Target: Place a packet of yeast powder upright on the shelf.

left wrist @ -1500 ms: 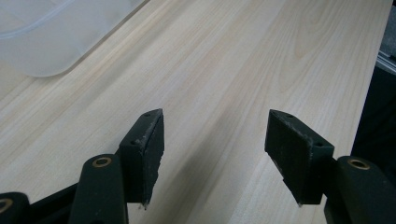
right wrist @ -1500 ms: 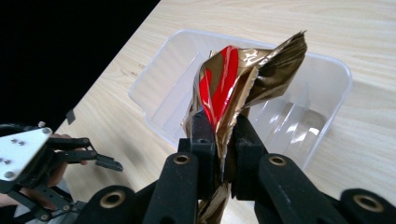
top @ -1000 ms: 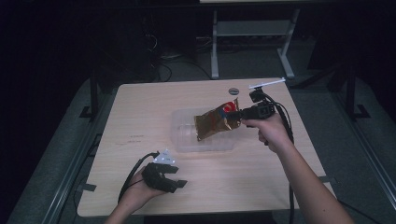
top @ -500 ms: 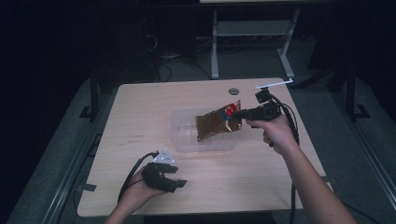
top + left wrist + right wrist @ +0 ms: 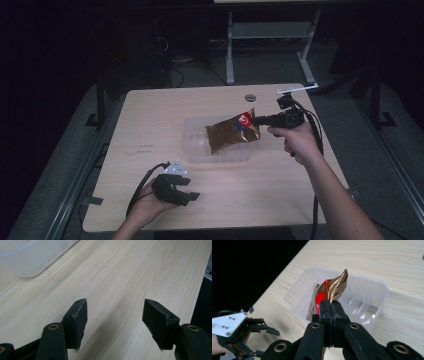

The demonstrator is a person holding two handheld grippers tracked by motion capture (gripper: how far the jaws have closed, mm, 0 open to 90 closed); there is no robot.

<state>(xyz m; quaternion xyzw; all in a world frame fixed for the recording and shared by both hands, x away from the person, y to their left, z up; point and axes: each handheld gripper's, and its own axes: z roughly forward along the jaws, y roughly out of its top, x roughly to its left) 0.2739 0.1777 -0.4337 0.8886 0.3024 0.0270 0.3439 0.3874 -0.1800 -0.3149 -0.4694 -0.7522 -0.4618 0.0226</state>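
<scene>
Two hand-held grippers work over a pale wood-grain worktop [image 5: 150, 120] that stands in a dim room, with dark floor around it, a light-coloured metal stand [image 5: 270, 35] at the far side and loose cables on the floor behind. A small dark round disc [image 5: 250, 97] lies on the worktop near its far edge. A clear plastic tub [image 5: 197, 150] sits near the middle of the worktop, right of centre.

Print on the gold snack bag [image 5: 232, 133] is too small to read; red and blue patches show on its face. The bag's lower part is hidden behind the tub's wall in the right gripper view, and whether it touches the tub's floor cannot be told. The tub's inner ribs are faint through the plastic. In the left gripper view, a rounded corner of the tub [image 5: 30, 257] is cut off at the top left.

The right hand-held gripper [image 5: 257, 120], at the tub's right, has just been closing; its jaws are clenched on the bag's upper right corner, and the bag hangs tilted over the tub. The left hand-held gripper [image 5: 192, 196] lies low at the near left of the worktop, its jaws spread apart with nothing between them, well apart from the tub.
</scene>
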